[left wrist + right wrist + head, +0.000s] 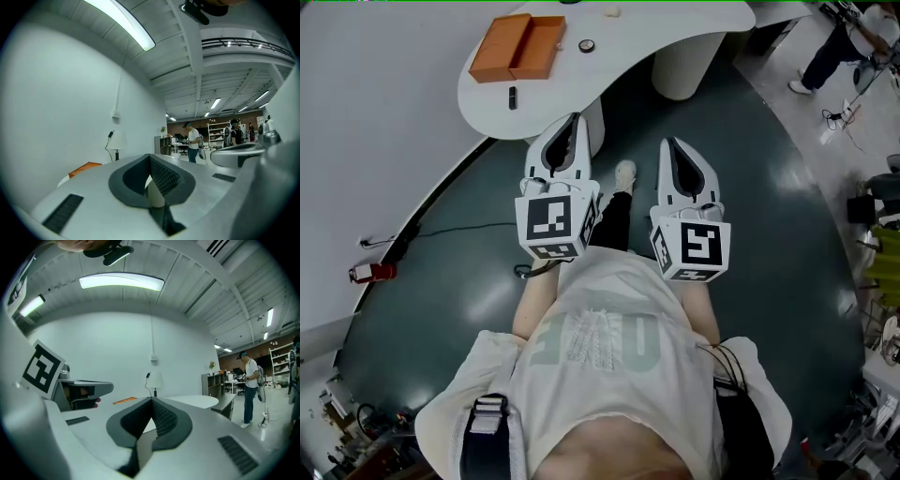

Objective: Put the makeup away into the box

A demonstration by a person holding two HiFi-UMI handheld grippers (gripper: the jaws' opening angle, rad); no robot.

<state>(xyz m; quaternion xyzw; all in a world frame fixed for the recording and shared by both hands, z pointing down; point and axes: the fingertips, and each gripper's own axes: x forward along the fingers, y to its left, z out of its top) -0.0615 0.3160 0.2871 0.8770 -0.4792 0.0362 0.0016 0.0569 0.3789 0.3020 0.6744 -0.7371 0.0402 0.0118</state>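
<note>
Standing on the dark floor (750, 216), well apart from the white tabletop (675, 28), with the left claw (575, 122) and the right claw (667, 145) held out level, side by side, tips toward the tabletop edge. Both closed, pad against pad, with nothing between. Judged as held together for lack of anything to grasp from here, and held in front as for an approach.

On the tabletop, well beyond the tips: the orange box (517, 47), lying open with its lid folded out flat beside the tray part, so ready to receive things without any opening step. To the right of it and apart from it, a small round item (587, 45). Nearer the front edge, a small dark stick-like item (513, 97). Perhaps a compact and a lipstick, but too small here for sure naming. Laid out separately, none touching another or the box, which suits picking one by one.

From the left gripper view, only a corner of the orange box (84, 168) past the closed pads; from the right gripper view, a thin orange line of it (125, 400) on the tabletop.

Judged as the very start: no makeup seen inside the box. Next move, by this reading: coming closer, then opening one claw over the nearest item, with the other free to steady the box
</note>
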